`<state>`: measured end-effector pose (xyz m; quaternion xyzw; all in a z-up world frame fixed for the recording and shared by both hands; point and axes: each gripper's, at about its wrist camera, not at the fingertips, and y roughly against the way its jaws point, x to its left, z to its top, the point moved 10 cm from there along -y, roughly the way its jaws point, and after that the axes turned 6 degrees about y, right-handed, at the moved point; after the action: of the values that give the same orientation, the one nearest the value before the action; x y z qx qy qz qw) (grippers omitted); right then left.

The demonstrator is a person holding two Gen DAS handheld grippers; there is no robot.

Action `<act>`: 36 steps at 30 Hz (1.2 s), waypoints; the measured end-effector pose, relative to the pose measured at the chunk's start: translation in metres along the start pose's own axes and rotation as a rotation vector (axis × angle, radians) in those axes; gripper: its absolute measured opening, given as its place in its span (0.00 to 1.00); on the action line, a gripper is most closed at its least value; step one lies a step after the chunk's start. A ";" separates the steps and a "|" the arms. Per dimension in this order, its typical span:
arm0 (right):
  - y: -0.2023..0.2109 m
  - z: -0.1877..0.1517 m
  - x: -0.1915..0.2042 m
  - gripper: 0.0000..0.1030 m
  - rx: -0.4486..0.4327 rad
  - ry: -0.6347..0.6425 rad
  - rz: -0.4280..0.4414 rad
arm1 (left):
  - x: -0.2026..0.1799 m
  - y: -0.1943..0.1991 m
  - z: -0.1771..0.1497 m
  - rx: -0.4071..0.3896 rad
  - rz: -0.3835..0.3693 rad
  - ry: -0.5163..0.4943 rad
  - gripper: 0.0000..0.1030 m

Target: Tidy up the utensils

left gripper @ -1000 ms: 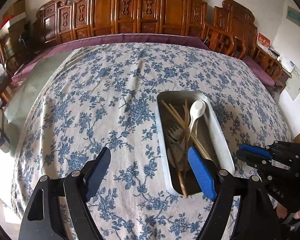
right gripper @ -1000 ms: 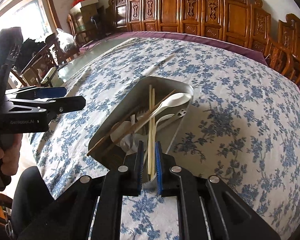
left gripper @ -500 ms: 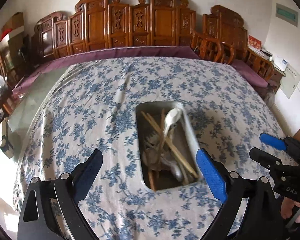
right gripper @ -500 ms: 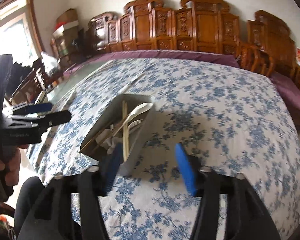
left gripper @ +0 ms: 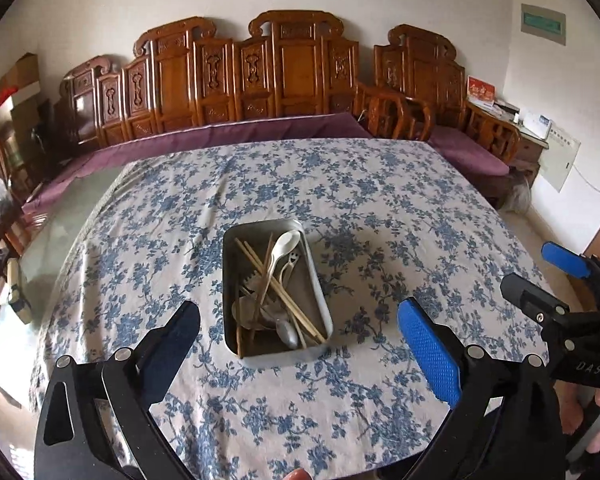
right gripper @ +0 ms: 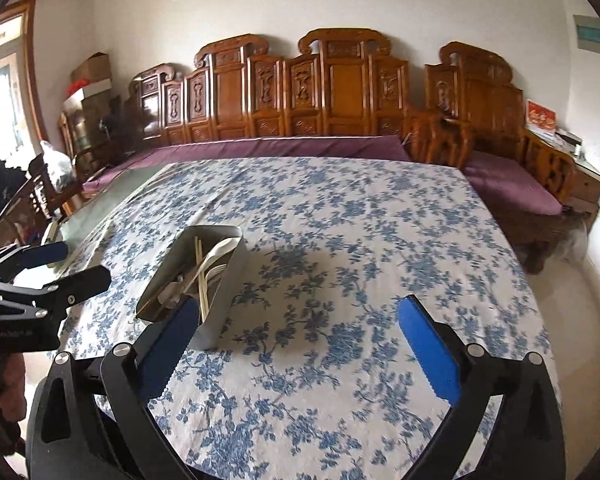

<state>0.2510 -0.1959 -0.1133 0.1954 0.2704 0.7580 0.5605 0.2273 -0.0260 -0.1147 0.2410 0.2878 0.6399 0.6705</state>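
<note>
Left wrist: left gripper [left gripper: 300,340] and right gripper [right gripper: 296,344] opening, empty (tray [left gripper: 320,304] mid-tablecloth [left gripper: 380,200]).

White letters "DAS" are printed on the black plastic body of the right tool [left gripper: 562,276], seen at the right edge of the left wrist view; the print may be cut off. The black plastic body of the left tool [right gripper: 66,266], at the left edge of the right wrist view, carries a small line of white print, too blurred to read. A red card with gold characters [left gripper: 481,91] stands on the wooden side cabinet by the wall; its characters are too small to make out. A green rectangular wall sign [left gripper: 543,23] shows no readable text. Nothing else legible.
</note>
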 end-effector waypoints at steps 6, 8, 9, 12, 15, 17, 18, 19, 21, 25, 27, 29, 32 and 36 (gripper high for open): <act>0.030 0.000 -0.006 0.98 -0.026 -0.010 -0.030 | -0.010 0.018 -0.003 -0.006 0.000 -0.006 0.93; 0.040 0.003 -0.008 0.98 -0.039 -0.017 -0.041 | -0.013 0.027 0.000 -0.023 0.005 -0.014 0.93; 0.043 0.004 -0.008 0.98 -0.043 -0.019 -0.041 | -0.014 0.033 0.001 -0.034 0.004 -0.014 0.93; 0.058 0.010 -0.007 0.98 -0.069 -0.015 -0.054 | -0.019 0.050 0.007 -0.062 -0.020 -0.008 0.93; 0.070 0.016 -0.006 0.98 -0.090 -0.019 -0.052 | -0.022 0.068 0.014 -0.095 -0.018 -0.007 0.93; 0.081 0.022 -0.004 0.98 -0.113 -0.020 -0.054 | -0.023 0.081 0.019 -0.120 -0.018 -0.006 0.93; 0.088 0.025 -0.003 0.98 -0.128 -0.018 -0.060 | -0.023 0.088 0.022 -0.135 -0.016 -0.002 0.93; 0.093 0.028 -0.002 0.98 -0.138 -0.015 -0.064 | -0.023 0.093 0.024 -0.146 -0.014 0.002 0.93; 0.103 0.035 0.001 0.98 -0.162 -0.010 -0.065 | -0.021 0.108 0.030 -0.177 -0.006 0.010 0.93; 0.125 0.047 0.007 0.98 -0.209 0.000 -0.072 | -0.014 0.131 0.035 -0.225 0.031 0.015 0.93; 0.136 0.052 0.010 0.98 -0.233 0.011 -0.080 | -0.010 0.143 0.036 -0.245 0.033 0.025 0.93; 0.144 0.055 0.014 0.98 -0.246 0.017 -0.079 | -0.008 0.150 0.037 -0.257 0.033 0.031 0.93; 0.155 0.059 0.018 0.98 -0.267 0.025 -0.082 | -0.006 0.162 0.036 -0.275 0.032 0.039 0.93; 0.164 0.061 0.022 0.98 -0.284 0.025 -0.084 | -0.003 0.169 0.034 -0.286 0.032 0.048 0.93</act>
<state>0.1590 -0.2004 0.0374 0.0930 0.1754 0.7668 0.6104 0.1294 -0.0167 0.0262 0.1321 0.2055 0.6906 0.6807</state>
